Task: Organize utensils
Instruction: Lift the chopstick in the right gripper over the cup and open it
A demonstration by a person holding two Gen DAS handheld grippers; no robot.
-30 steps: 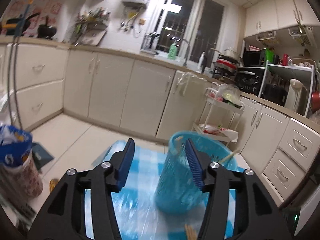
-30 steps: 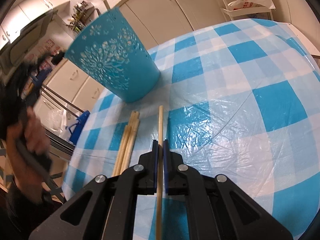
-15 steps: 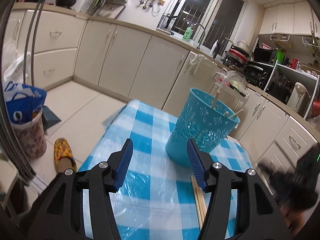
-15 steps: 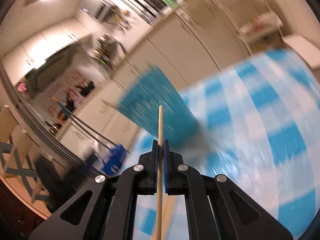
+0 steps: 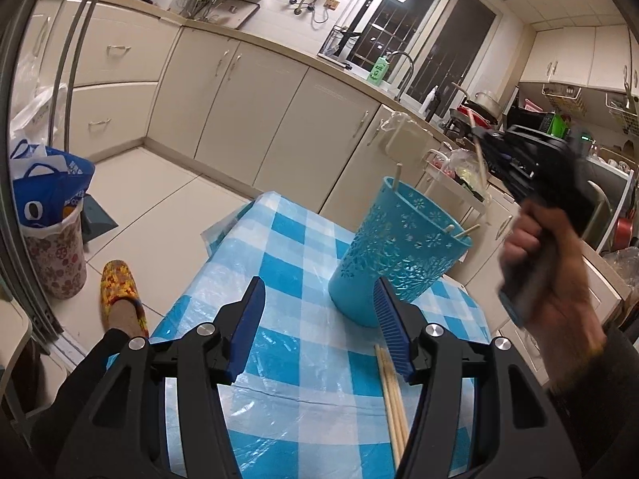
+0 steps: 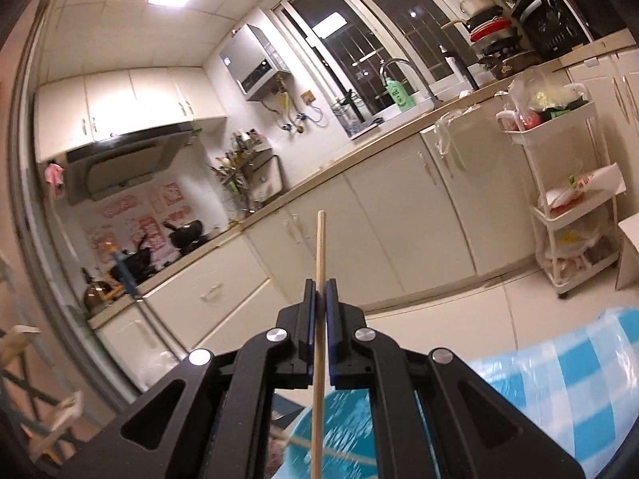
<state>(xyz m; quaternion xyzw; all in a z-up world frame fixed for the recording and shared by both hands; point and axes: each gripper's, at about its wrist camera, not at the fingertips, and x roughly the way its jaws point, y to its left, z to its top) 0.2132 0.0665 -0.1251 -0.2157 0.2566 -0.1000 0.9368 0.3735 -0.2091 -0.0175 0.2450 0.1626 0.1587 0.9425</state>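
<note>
My right gripper pinches one chopstick above the blue holder, at two o'clock on the checked table. My left gripper hangs half-open, empty. I should tilt the stick tip-down before releasing.

My left gripper hangs with jaws apart over the checked tablecloth, holding nothing. The blue holder stands just ahead; loose chopsticks lie beside my right finger. My right hand lifts one chopstick above.
</note>
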